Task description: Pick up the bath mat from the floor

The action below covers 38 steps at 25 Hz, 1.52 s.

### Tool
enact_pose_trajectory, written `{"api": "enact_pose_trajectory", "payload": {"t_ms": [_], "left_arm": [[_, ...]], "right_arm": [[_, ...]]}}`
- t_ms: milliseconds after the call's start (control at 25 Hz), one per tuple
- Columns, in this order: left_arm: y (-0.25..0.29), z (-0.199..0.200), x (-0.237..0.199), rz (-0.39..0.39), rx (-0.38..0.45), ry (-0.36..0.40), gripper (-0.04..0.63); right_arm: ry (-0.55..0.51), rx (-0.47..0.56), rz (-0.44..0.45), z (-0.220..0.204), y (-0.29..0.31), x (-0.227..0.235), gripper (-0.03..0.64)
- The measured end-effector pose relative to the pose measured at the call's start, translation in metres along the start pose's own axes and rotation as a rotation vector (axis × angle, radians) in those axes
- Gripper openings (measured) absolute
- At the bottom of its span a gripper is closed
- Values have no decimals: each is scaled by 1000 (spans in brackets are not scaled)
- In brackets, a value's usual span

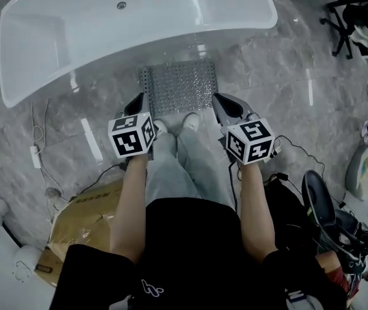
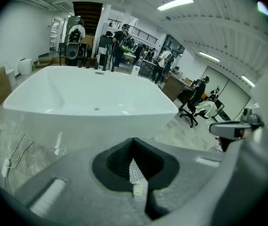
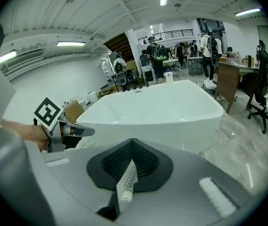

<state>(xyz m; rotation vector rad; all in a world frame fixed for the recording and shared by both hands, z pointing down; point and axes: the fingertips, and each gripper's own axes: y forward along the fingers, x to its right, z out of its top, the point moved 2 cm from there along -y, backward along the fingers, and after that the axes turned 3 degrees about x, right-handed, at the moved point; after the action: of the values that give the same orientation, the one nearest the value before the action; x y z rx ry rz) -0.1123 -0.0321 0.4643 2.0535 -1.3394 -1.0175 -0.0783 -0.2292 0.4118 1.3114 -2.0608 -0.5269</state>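
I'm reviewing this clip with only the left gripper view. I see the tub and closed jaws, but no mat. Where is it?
Observer: In the head view the bath mat lies flat on the floor, right up against the tub.
Operator: Is either gripper holding it?
Observer: No. The left gripper and right gripper flank its near corners, one on each side.
Operator: And the right jaws?
Observer: The right gripper view shows them shut with nothing gripped.
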Motion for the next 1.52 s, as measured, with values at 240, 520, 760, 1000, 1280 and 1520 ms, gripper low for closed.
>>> {"api": "enact_pose_trajectory", "payload": {"t_ms": [240, 520, 760, 1000, 1280, 1520], "left_arm": [[27, -33, -13, 17, -53, -21, 0], [46, -74, -11, 16, -91, -87, 0], [73, -109, -21, 41, -133, -70, 0], [104, -147, -41, 83, -179, -114, 0], [146, -191, -49, 83, -246, -103, 0], [182, -226, -57, 63, -321, -88, 41]], "right_arm": [[73, -36, 0, -41, 10, 13, 8], [127, -64, 46, -81, 30, 35, 9], [148, -83, 75, -114, 60, 49, 26], [172, -134, 83, -152, 89, 68, 38], [235, -147, 56, -193, 119, 109, 54], [262, -162, 74, -229, 142, 130, 100]]}}
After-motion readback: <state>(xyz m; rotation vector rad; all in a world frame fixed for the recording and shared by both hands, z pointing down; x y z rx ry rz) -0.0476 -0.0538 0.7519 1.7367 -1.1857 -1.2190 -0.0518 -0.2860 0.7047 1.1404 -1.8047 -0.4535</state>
